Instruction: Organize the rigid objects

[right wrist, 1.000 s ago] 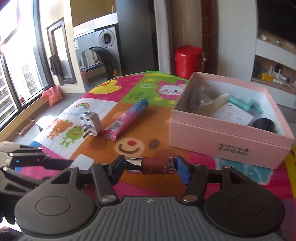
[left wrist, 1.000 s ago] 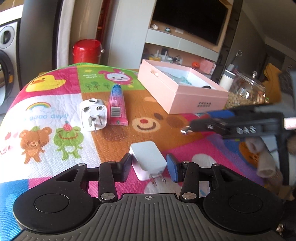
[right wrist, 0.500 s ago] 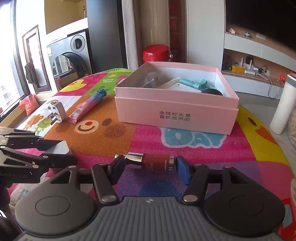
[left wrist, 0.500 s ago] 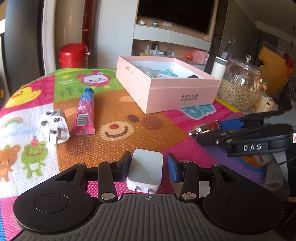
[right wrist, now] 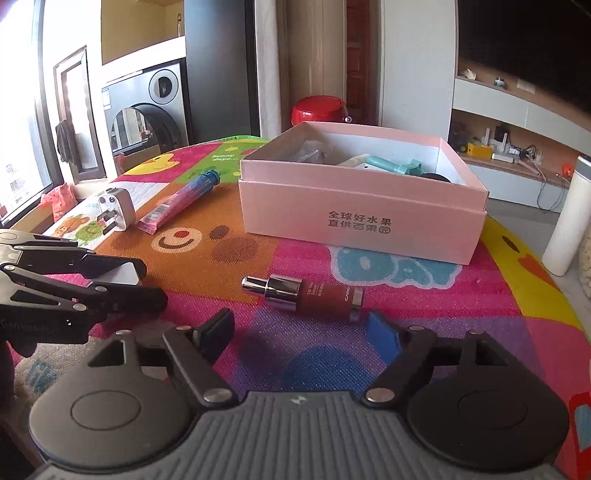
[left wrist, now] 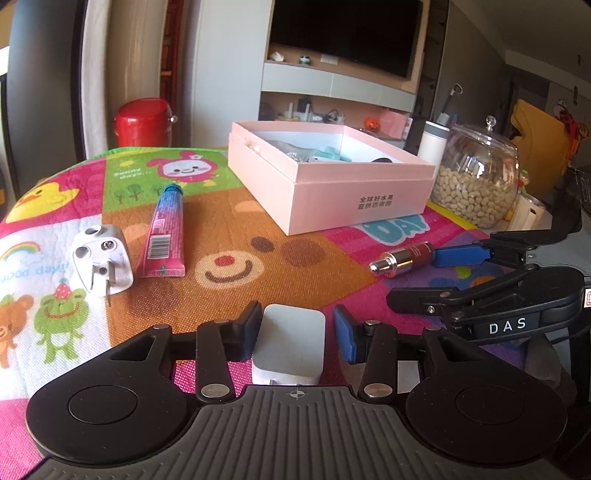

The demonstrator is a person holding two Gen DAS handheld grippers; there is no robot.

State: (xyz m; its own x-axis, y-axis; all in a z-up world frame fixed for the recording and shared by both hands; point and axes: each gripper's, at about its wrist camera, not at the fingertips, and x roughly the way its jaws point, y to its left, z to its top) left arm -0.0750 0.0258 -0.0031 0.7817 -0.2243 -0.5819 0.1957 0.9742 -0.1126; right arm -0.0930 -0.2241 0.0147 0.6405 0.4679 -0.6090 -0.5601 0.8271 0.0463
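- Table (left wrist: 258, 236): round, under a bright cartoon-print cloth.
- Television (left wrist: 343, 33): dark, wall-mounted above a grey shelf unit (left wrist: 332, 88) holding small clutter.
- Washing machine (right wrist: 147, 107): grey, round door, standing in a pale alcove.
- Window (right wrist: 18, 110): at the left, dark frame, strong daylight.
- Red bin (right wrist: 319, 109): on the floor beyond the table.
- Glass jar (left wrist: 476, 177): lidded, part full of pale beans.
- White cylinder (right wrist: 567, 218): upright, at the table's right edge.

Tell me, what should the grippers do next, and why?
Probably lift the right gripper clear: its jaws are opening and the red bottle lies on the mat outside the pink box. The left gripper holds the white charger.
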